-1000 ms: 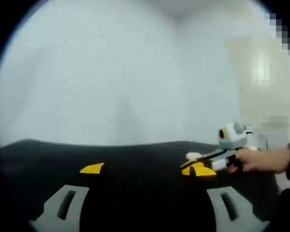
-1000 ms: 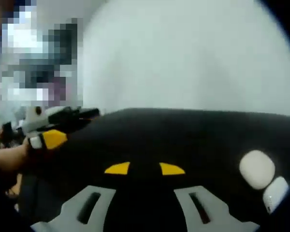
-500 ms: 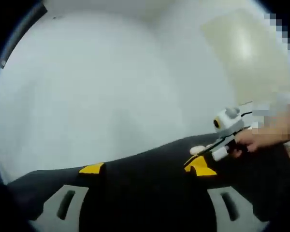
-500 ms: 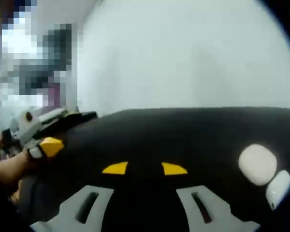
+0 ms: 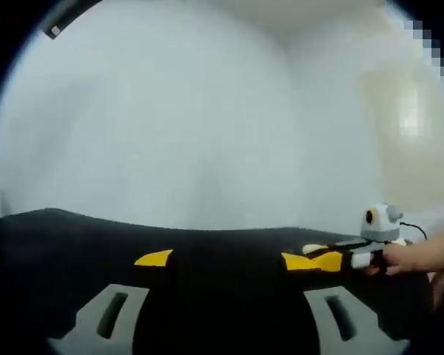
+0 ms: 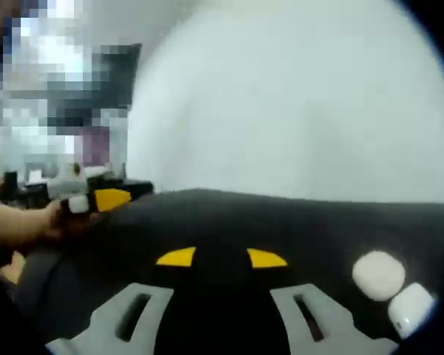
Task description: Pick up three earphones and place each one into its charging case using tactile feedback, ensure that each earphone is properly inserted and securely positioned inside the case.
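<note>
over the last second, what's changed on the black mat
Little beyond camera sway. Both tools stay open and empty: the left tool and right tool hold nothing. The two white cases lie where they were on the black mat, untouched. The tilting is the views, not the things.

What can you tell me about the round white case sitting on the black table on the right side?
In the right gripper view, the white case looks like a smooth, rounded, pebble-shaped shell, closed as far as the blur allows. It lies flat on the black table, ahead and right of the right gripper. A second, more oblong white case sits close beside it. No gripper touches it.
</note>
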Available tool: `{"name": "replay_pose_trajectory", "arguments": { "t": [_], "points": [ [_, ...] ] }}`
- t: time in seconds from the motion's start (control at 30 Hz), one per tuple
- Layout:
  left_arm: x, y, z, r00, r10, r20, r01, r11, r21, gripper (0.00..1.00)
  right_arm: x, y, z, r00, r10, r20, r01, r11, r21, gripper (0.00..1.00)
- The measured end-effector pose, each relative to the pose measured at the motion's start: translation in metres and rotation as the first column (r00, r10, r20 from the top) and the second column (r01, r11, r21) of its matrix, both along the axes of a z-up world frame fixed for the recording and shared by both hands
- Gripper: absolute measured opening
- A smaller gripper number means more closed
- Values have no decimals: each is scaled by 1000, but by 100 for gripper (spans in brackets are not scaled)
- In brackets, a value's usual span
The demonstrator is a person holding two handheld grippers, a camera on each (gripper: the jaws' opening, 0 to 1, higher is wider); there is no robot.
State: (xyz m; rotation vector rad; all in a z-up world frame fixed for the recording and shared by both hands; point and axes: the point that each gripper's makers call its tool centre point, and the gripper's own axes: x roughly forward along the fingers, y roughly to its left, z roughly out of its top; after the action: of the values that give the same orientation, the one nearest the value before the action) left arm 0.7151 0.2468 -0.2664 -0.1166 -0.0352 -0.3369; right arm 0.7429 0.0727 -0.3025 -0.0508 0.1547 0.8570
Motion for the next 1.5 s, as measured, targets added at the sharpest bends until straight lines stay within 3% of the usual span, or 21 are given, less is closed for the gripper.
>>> {"name": "replay_pose_trajectory", "arguments": {
  "t": [0.07,0.13,0.17,0.27,0.3,0.4,0.47,0.53,0.77,0.93,1.2,1.33,1.5],
  "points": [
    [1,1,-4,1000,20,-9,-20,999,42,38,-3,3,6,996,13,83,-11,1000,-25,33],
    [-4,0,-4,999,32,16,-34,995,98,23,-14,5,7,997,33,73,-32,999,-11,33],
    [-6,-2,-4,1000,25,15,-26,995,91,22,-16,5,3,998,44,35,-44,999,1,33],
    [-12,-11,-1,1000,-18,7,18,999,40,22,-17,2,6,998,50,26,-51,998,30,33],
    [-15,-13,2,999,-29,18,28,999,29,22,-18,2,6,999,47,-11,-46,997,55,33],
    [-23,-28,3,997,-70,41,66,994,93,25,-25,2,4,997,65,-28,-64,997,48,33],
    [-24,-33,4,996,-70,46,65,993,98,26,-28,1,10,996,73,42,-74,997,28,33],
    [-22,-34,4,997,-69,29,67,996,50,28,-29,-2,12,998,57,39,-59,998,38,33],
    [-25,-38,5,996,-84,31,81,994,79,30,-36,-2,22,991,75,108,-78,996,30,33],
    [-27,-44,0,995,-105,4,104,989,105,34,-37,0,26,990,78,114,-84,995,47,33],
    [-35,-52,3,991,-120,54,107,973,204,26,-41,5,32,983,95,157,-105,993,55,33],
    [-34,-53,-1,991,-123,50,108,966,234,24,-37,5,29,983,88,159,-95,995,34,33],
    [-31,-48,-1,994,-98,49,84,969,231,22,-35,7,27,982,98,160,-103,994,23,32]
  ]
}}
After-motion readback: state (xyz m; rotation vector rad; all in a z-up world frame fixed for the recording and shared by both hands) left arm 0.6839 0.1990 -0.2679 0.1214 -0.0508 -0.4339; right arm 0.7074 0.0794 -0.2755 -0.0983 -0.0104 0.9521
